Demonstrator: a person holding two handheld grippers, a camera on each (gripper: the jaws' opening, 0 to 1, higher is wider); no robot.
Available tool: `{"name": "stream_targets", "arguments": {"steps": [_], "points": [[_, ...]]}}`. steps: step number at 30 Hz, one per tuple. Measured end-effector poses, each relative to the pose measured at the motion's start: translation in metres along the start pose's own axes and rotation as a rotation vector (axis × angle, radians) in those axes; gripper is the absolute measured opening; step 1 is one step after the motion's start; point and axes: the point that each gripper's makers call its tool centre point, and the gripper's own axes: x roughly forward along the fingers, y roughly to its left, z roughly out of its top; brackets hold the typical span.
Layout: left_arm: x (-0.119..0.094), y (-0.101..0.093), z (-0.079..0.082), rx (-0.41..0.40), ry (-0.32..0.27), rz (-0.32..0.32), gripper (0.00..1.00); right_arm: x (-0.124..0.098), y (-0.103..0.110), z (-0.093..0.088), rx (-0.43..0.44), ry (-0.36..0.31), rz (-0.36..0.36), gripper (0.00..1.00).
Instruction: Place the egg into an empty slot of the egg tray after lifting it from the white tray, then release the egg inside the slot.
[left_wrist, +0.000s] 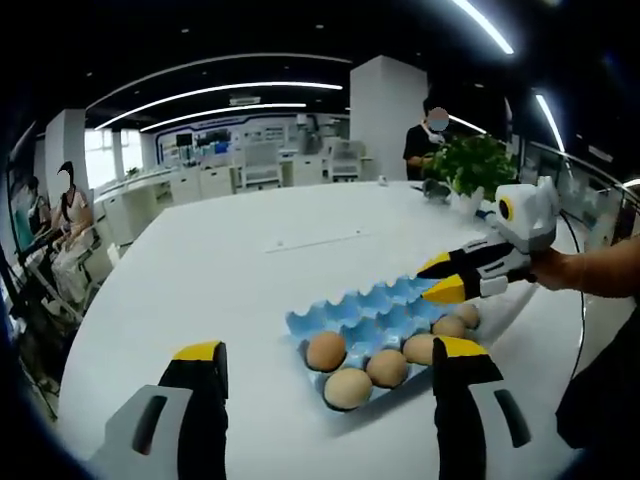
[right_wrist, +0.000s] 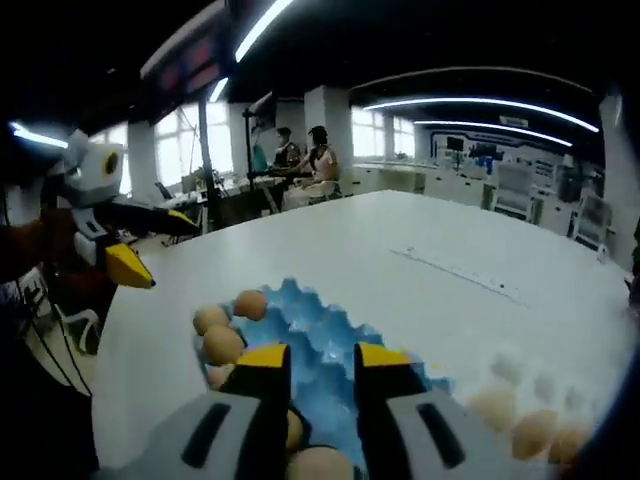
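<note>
While your right gripper (right_wrist: 310, 358) hovers narrow and empty above the egg tray (left_wrist: 375, 310), left gripper (left_wrist: 330, 352) wide, remember the eggs (right_wrist: 530, 430) beside it seem fragile and smooth: grip gently around the middle.

My left view looks across the table (left_wrist: 250, 270) at the egg tray (left_wrist: 385, 310); my right hovers close above it, facing opposite.
</note>
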Motion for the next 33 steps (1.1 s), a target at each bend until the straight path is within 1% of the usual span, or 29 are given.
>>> {"name": "stream_targets", "arguments": {"steps": [1, 2, 4, 5, 7, 8, 10, 12, 14, 15, 16, 17, 19, 21, 22, 23, 24, 26, 27, 28, 29, 31, 32, 33], "points": [[0.0, 0.0, 0.0, 0.0, -0.001, 0.0, 0.86, -0.007, -0.008, -0.002, -0.007, 0.001, -0.032, 0.24], [0.0, 0.001, 0.001, 0.001, -0.003, 0.001, 0.86, -0.017, -0.02, -0.007, -0.005, 0.006, -0.086, 0.24], [-0.001, 0.002, 0.001, 0.001, -0.005, 0.004, 0.86, -0.033, -0.037, -0.014, 0.032, 0.002, -0.148, 0.24], [-0.001, 0.003, 0.001, 0.001, -0.004, 0.005, 0.86, -0.043, -0.048, -0.018, 0.073, -0.002, -0.193, 0.24], [0.0, 0.004, 0.0, -0.001, -0.001, 0.006, 0.86, -0.055, -0.063, -0.024, 0.115, -0.007, -0.246, 0.25], [0.0, 0.004, -0.001, -0.001, 0.001, 0.004, 0.86, -0.063, -0.073, -0.03, 0.136, -0.001, -0.286, 0.25], [0.001, 0.003, -0.002, 0.001, 0.004, 0.002, 0.86, -0.072, -0.084, -0.041, 0.161, 0.02, -0.326, 0.25], [0.002, 0.002, -0.002, 0.001, 0.005, -0.001, 0.86, -0.076, -0.09, -0.051, 0.173, 0.038, -0.346, 0.24], [0.003, 0.001, -0.002, 0.002, 0.006, -0.003, 0.86, -0.078, -0.093, -0.054, 0.174, 0.047, -0.357, 0.24], [0.003, 0.001, -0.001, 0.003, 0.006, -0.003, 0.86, -0.08, -0.093, -0.051, 0.148, 0.036, -0.372, 0.24], [0.003, 0.001, -0.001, 0.003, 0.004, -0.003, 0.86, -0.082, -0.095, -0.053, 0.159, 0.049, -0.392, 0.24], [0.003, 0.002, 0.0, 0.003, 0.003, -0.003, 0.86, -0.083, -0.095, -0.052, 0.171, 0.046, -0.394, 0.24], [0.003, 0.003, 0.0, 0.002, 0.005, -0.001, 0.86, -0.085, -0.097, -0.049, 0.192, 0.025, -0.41, 0.24], [0.003, 0.003, -0.001, 0.003, 0.007, -0.001, 0.85, -0.087, -0.099, -0.053, 0.183, 0.047, -0.426, 0.24], [0.003, 0.004, -0.001, 0.003, 0.007, -0.001, 0.85, -0.087, -0.099, -0.056, 0.19, 0.051, -0.428, 0.24], [0.003, 0.004, -0.001, 0.003, 0.007, -0.002, 0.85, -0.086, -0.098, -0.061, 0.219, 0.068, -0.421, 0.24], [0.003, 0.004, -0.001, 0.003, 0.008, -0.002, 0.85, -0.086, -0.1, -0.061, 0.215, 0.063, -0.43, 0.25], [0.003, 0.004, 0.0, 0.006, 0.009, -0.002, 0.85, -0.085, -0.103, -0.066, 0.192, 0.101, -0.439, 0.24], [0.003, 0.003, 0.0, 0.006, 0.008, -0.004, 0.85, -0.085, -0.105, -0.065, 0.167, 0.101, -0.449, 0.22], [0.003, 0.003, 0.001, 0.006, 0.007, -0.004, 0.85, -0.082, -0.103, -0.064, 0.167, 0.096, -0.44, 0.22], [0.003, 0.003, 0.001, 0.006, 0.006, -0.004, 0.85, -0.082, -0.103, -0.064, 0.146, 0.107, -0.439, 0.23], [0.004, 0.003, 0.001, 0.006, 0.006, -0.005, 0.85, -0.082, -0.106, -0.069, 0.072, 0.148, -0.43, 0.24], [0.004, 0.003, 0.002, 0.006, 0.006, -0.006, 0.85, -0.083, -0.103, -0.07, 0.082, 0.163, -0.432, 0.24], [0.003, 0.003, 0.002, 0.006, 0.006, -0.005, 0.85, -0.083, -0.103, -0.07, 0.085, 0.164, -0.436, 0.25]]}}
